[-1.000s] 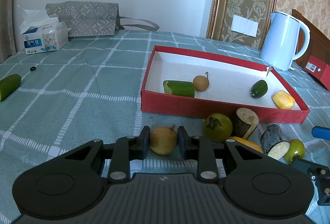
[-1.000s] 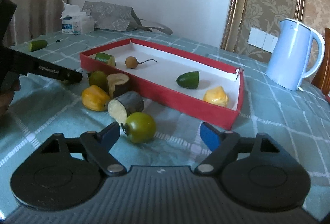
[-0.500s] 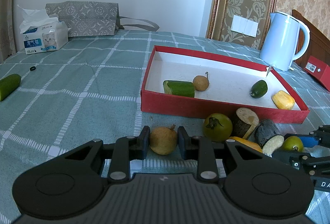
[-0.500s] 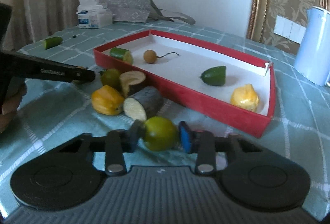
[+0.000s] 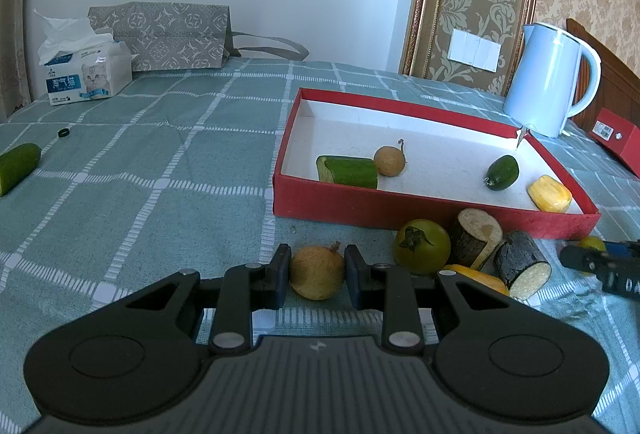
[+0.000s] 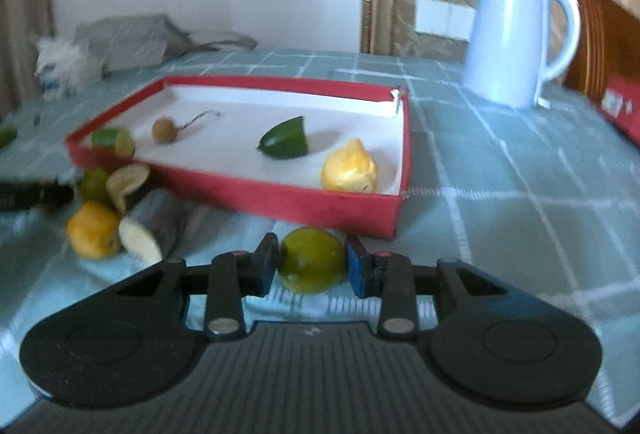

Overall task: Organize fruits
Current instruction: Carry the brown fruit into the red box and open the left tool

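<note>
Gripping a round tan fruit (image 5: 317, 276) with a short stem, my left claw (image 5: 317, 276) has both pads pressed against its sides, low over the green checked tablecloth (image 5: 140, 170) just in front of the red tray (image 5: 400, 208). My right claw (image 6: 311, 266) has just been closing and now clamps a small green tomato (image 6: 312, 260) between its blue pads, near the tray's near right corner; that view is blurred.

Right of the tan fruit, outside the tray's near wall, sit another green tomato (image 5: 422, 245), two dark-skinned cut chunks with pale faces (image 5: 476, 236) (image 5: 522, 268), and a yellow piece (image 5: 476, 277) partly hidden behind my left claw's finger. These four are bunched together, touching or nearly so.

Inside the tray lie a cut cucumber piece (image 5: 347, 172) just beside a second tan fruit (image 5: 389, 161) at the near left, a dark green cucumber end (image 5: 502, 172) toward the right, and a yellow chunk (image 5: 549, 193) in the near right corner.

Far left on the cloth rests another cucumber piece (image 5: 16, 166), with a small black ring (image 5: 63, 132) beyond it. At the far left stand a tissue pack (image 5: 86, 74) and a grey patterned bag (image 5: 164, 36). A pale blue kettle (image 5: 548, 80) stands behind the tray's far right corner, with a red box (image 5: 618, 138) to its right.
</note>
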`<control>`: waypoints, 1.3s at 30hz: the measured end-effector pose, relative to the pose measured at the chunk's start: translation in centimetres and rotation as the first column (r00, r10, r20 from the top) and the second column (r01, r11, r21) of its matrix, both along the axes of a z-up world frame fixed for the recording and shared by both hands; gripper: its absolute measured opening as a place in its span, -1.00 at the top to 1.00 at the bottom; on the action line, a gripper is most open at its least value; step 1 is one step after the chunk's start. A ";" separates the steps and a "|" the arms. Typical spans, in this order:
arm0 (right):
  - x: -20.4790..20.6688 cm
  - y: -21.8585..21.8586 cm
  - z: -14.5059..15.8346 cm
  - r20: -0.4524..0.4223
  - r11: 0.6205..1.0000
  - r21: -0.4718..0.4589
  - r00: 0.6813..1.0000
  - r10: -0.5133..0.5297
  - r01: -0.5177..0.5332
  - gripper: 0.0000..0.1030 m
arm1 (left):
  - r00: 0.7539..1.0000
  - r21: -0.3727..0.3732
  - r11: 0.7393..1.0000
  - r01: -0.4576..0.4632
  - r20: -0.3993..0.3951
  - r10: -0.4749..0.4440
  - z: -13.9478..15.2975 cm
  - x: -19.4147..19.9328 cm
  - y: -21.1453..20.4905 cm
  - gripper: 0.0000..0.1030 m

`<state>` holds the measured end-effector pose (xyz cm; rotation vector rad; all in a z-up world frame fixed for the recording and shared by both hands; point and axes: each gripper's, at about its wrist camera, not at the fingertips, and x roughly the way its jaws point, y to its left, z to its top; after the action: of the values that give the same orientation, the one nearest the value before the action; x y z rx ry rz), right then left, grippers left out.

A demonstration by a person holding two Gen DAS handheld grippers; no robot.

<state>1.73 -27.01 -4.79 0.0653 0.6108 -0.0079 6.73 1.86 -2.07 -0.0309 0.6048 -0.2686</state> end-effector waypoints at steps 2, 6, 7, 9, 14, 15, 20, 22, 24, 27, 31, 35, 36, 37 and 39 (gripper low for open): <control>0.4 -0.3 0.0 0.001 0.999 0.027 0.999 -0.046 0.045 0.36 | 1.000 0.003 1.000 0.000 0.000 0.000 0.0 0.0 0.0 0.46; 0.7 -0.5 -0.1 0.001 0.993 0.041 0.994 -0.109 0.108 0.34 | 1.000 0.006 1.000 0.000 0.001 0.000 0.0 0.0 0.0 0.46; 0.8 -0.2 -0.1 -0.002 0.994 0.023 0.994 -0.109 0.109 0.34 | 1.000 0.007 1.000 0.000 0.001 0.000 0.0 0.0 0.0 0.46; 1.0 0.4 -0.1 -0.006 0.994 -0.006 0.994 -0.109 0.109 0.34 | 1.000 0.009 1.000 0.001 0.002 -0.001 0.0 0.0 0.0 0.46; 1.0 0.7 -0.1 -0.010 0.994 -0.030 0.994 -0.108 0.108 0.34 | 1.000 0.012 1.000 0.001 0.002 -0.001 0.0 0.0 0.0 0.46; 1.1 0.8 -0.1 -0.012 0.993 -0.040 0.994 -0.108 0.107 0.34 | 1.000 0.010 1.000 0.001 0.002 -0.001 0.0 0.0 0.0 0.46; 1.2 1.0 -0.1 -0.013 0.993 -0.056 0.994 -0.106 0.105 0.34 | 1.000 0.016 1.000 -0.005 0.003 0.005 0.0 -0.1 0.0 0.46; 1.2 1.1 -0.1 -0.014 0.993 -0.056 0.994 -0.106 0.105 0.34 | 1.000 0.013 1.000 -0.005 0.003 0.005 0.0 -0.1 0.0 0.46; 1.2 1.1 -0.1 -0.013 0.993 -0.061 0.994 -0.105 0.104 0.34 | 1.000 0.015 1.000 -0.005 0.003 0.005 0.0 0.0 0.0 0.46; 1.2 1.2 -0.1 -0.014 0.993 -0.060 0.994 -0.105 0.104 0.34 | 1.000 0.025 1.000 -0.013 0.005 0.013 0.0 0.0 0.0 0.46; 1.2 1.1 -0.1 -0.015 0.993 -0.056 0.995 -0.103 0.102 0.31 | 0.999 0.037 0.999 -0.033 0.015 0.033 0.4 0.0 0.2 0.46; 1.1 0.9 -0.1 -0.015 0.994 -0.051 0.995 -0.102 0.101 0.31 | 0.999 0.024 1.000 -0.017 0.048 0.016 2.0 0.2 0.2 0.46; 1.1 0.9 -0.1 -0.015 0.994 -0.050 0.995 -0.102 0.101 0.31 | 0.998 0.021 1.000 -0.006 0.056 0.005 2.6 0.4 0.0 0.46; 1.2 1.0 -0.1 -0.015 0.994 -0.052 0.995 -0.102 0.101 0.31 | 0.998 0.016 1.000 0.004 0.060 -0.005 3.2 0.7 -0.3 0.46; 1.2 0.9 -0.1 -0.015 0.994 -0.049 0.995 -0.102 0.101 0.31 | 0.998 0.014 1.000 0.022 0.062 -0.023 4.0 1.4 -1.0 0.46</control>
<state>2.90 -26.08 -4.87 0.0498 0.6240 -0.1214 8.09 0.81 1.94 -0.0029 0.5458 -0.2862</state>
